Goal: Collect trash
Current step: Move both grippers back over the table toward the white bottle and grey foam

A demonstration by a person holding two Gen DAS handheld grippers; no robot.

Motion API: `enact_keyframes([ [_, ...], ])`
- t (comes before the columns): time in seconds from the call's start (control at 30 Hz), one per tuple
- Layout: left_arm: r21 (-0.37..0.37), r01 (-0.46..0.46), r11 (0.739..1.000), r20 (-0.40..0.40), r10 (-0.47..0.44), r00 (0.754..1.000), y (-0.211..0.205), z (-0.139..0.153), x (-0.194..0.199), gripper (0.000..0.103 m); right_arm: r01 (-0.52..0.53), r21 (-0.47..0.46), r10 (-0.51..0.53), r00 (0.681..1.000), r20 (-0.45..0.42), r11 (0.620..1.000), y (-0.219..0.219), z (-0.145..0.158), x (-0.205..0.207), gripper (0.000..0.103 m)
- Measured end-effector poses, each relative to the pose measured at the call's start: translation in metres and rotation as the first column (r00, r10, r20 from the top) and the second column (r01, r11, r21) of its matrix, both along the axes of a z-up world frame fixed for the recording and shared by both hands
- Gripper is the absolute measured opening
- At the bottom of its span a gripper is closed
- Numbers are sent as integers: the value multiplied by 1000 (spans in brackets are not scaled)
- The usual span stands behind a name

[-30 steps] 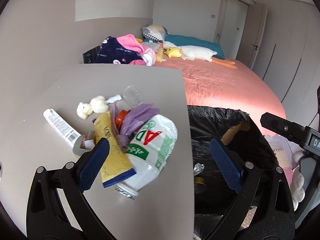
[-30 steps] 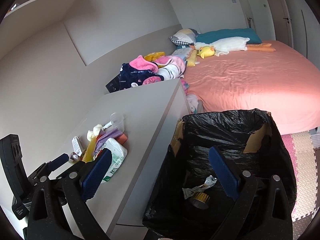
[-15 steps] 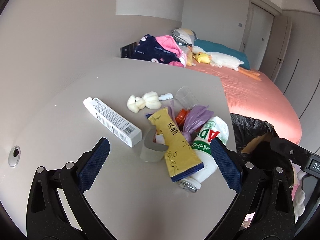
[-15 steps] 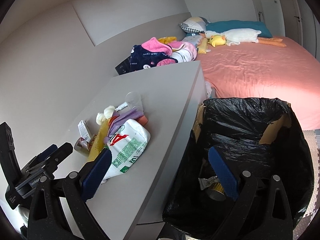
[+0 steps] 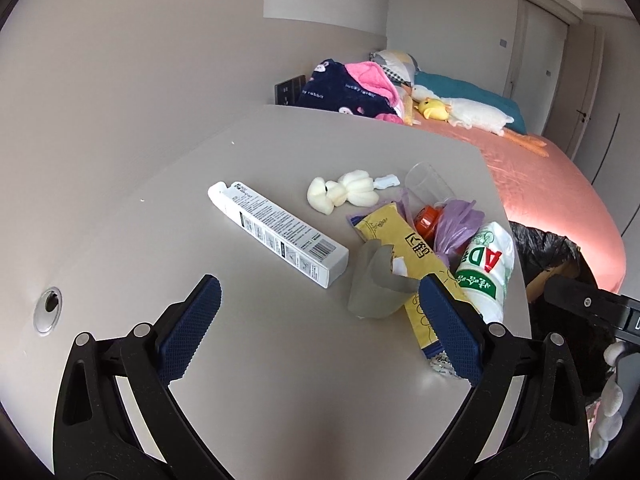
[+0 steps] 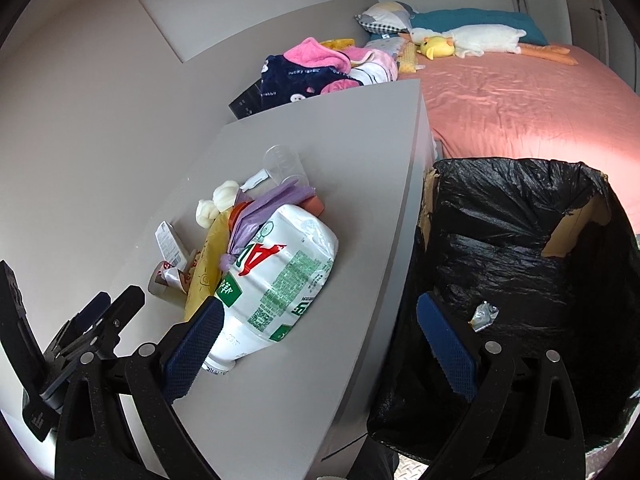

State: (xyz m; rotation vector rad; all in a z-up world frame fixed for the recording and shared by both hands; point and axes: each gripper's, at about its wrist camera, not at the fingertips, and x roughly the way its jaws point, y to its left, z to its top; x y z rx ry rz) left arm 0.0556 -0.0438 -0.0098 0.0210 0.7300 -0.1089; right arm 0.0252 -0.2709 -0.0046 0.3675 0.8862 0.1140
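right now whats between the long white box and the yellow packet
In the left wrist view, a torn grey tape roll sits between the long white box and the yellow packet.

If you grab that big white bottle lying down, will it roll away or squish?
The white bottle lies on its side near the desk edge, so a nudge could probably roll it. It looks like thin plastic, likely light and squashy. The yellow packet leaning against it may slide.
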Motion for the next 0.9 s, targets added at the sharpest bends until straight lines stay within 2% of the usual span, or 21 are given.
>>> enact_keyframes([
  [0.3, 52, 23, 998, -39, -21, 999, -5, -18, 8, 94, 0, -11, 0, 999, -55, 1000, 18, -16, 20, 96],
  [0.47, 77, 45, 996, -44, -42, 998, -12, -24, 13, 90, 3, -9, -4, 998, -56, 1000, 24, -19, 28, 96],
  [0.7, 81, 81, 993, -47, -78, 996, -19, -27, 23, 79, 4, 28, -2, 996, -84, 1000, 32, -23, 38, 93],
  [0.83, 45, 100, 994, -67, -97, 993, -18, -30, 31, 69, -2, 40, 6, 995, -104, 999, 39, -25, 44, 89],
  [0.9, 28, 102, 994, -70, -100, 993, -17, -30, 34, 69, -3, 23, 6, 994, -107, 1000, 43, -25, 47, 89],
])
